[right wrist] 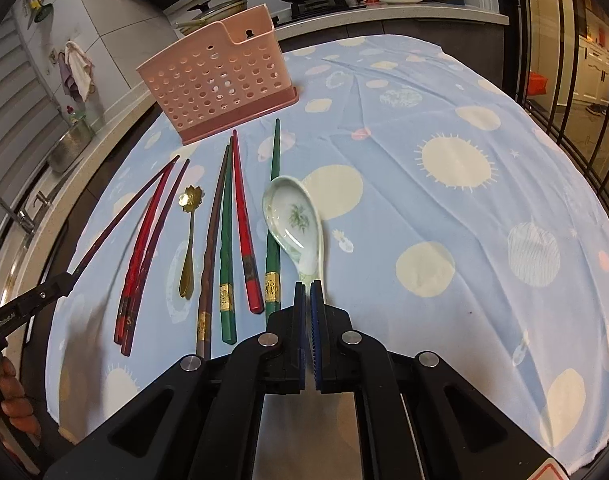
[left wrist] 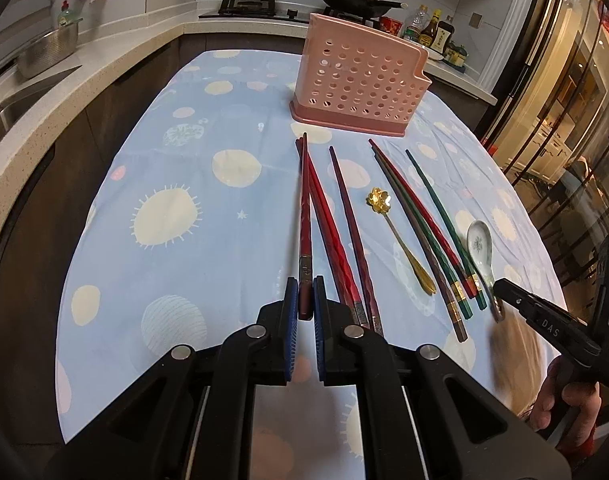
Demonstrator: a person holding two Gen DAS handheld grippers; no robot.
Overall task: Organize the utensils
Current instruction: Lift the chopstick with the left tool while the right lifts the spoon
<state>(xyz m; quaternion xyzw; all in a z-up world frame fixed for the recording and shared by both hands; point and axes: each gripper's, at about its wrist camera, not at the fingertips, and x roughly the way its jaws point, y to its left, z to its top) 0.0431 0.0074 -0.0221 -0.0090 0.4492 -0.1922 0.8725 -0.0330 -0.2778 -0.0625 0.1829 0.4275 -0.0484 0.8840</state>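
While the left gripper [left wrist: 305, 300] fingers pinch a dark red chopstick [left wrist: 304, 216] before the pink perforated plastic holder [left wrist: 360, 76], the right gripper [right wrist: 307, 300] fingers pinch a white ceramic spoon [right wrist: 294, 216]

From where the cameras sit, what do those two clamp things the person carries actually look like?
Each is a matte black plastic tool with angular linkage arms, round silver pivot pins and two flat fingers faced with ribbed blue pads: the left gripper and the right gripper. White lettering runs along their sides. A small green light glows on the right one's body. Bare hands hold them; no cables show.
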